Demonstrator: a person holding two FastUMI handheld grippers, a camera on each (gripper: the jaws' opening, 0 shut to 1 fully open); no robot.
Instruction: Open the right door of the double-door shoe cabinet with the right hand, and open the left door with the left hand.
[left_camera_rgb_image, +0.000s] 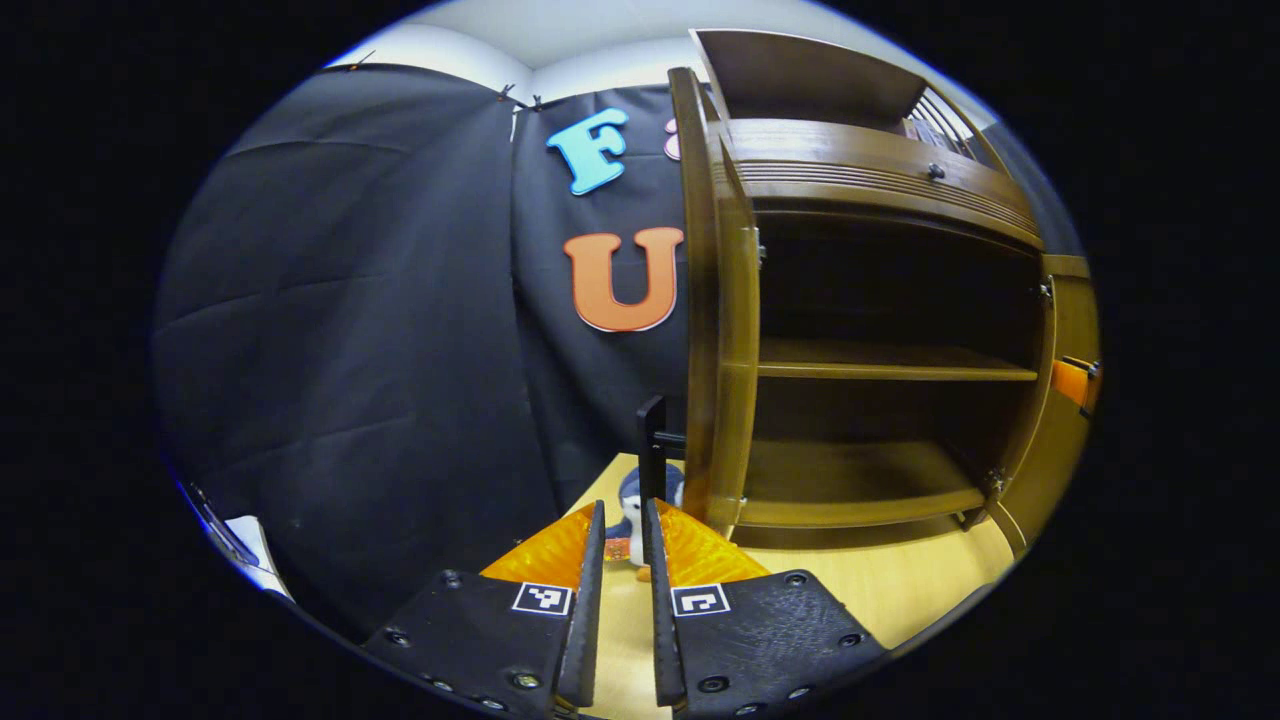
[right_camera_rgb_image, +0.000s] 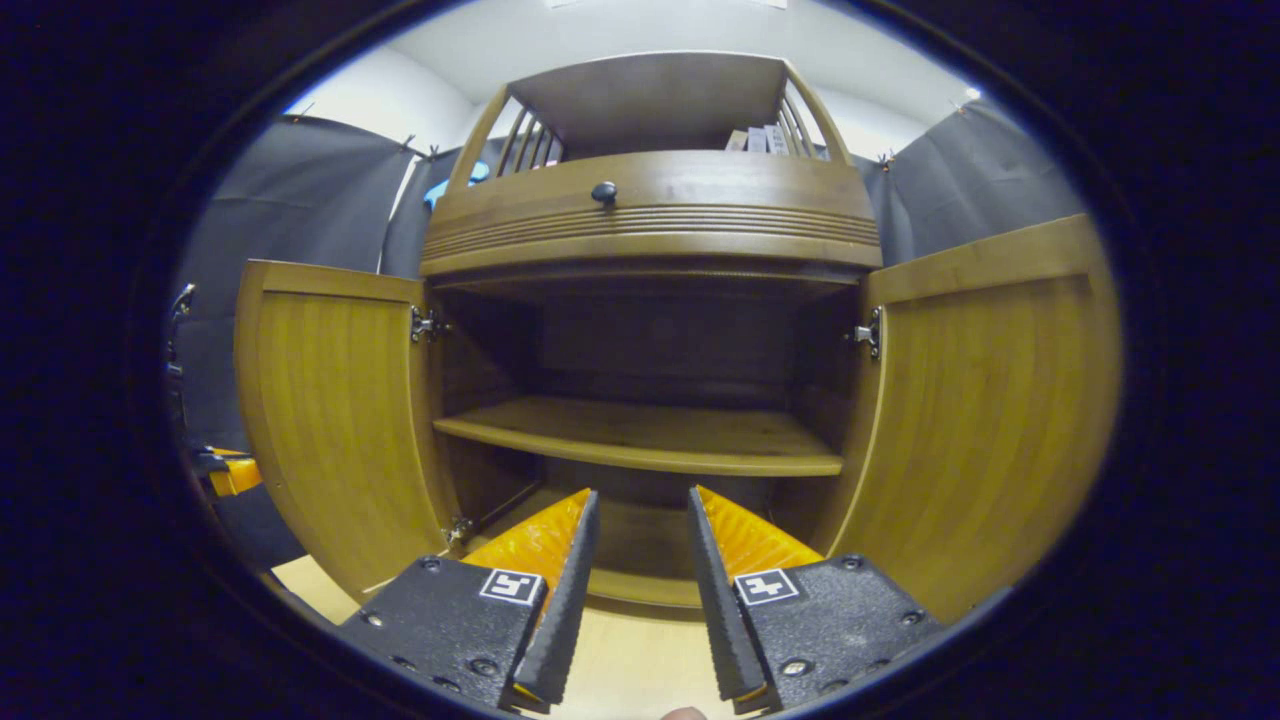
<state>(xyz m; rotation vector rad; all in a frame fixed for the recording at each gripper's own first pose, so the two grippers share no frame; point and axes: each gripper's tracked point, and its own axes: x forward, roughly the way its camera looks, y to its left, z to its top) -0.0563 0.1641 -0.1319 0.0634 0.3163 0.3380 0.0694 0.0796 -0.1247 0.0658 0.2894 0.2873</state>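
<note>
The wooden shoe cabinet (right_camera_rgb_image: 650, 215) stands with both doors swung wide. In the right gripper view its left door (right_camera_rgb_image: 340, 430) and right door (right_camera_rgb_image: 990, 400) flank the dark inside and a bare shelf (right_camera_rgb_image: 640, 435). My right gripper (right_camera_rgb_image: 640, 495) is open in front of the cabinet's middle, holding nothing. In the left gripper view the left door (left_camera_rgb_image: 715, 330) is edge-on, just right of my left gripper (left_camera_rgb_image: 624, 505), which is open by a narrow gap and holds nothing. The right door (left_camera_rgb_image: 1065, 400) stands at the far right, with an orange bit of the right gripper (left_camera_rgb_image: 1075, 380) beside it.
A small penguin toy (left_camera_rgb_image: 632, 510) and a black stand (left_camera_rgb_image: 652, 440) sit on the light wooden floor (left_camera_rgb_image: 900, 590), just past my left fingertips. A drawer with a dark knob (right_camera_rgb_image: 604, 192) tops the cabinet. The left gripper's orange part (right_camera_rgb_image: 228, 472) pokes out beyond the left door.
</note>
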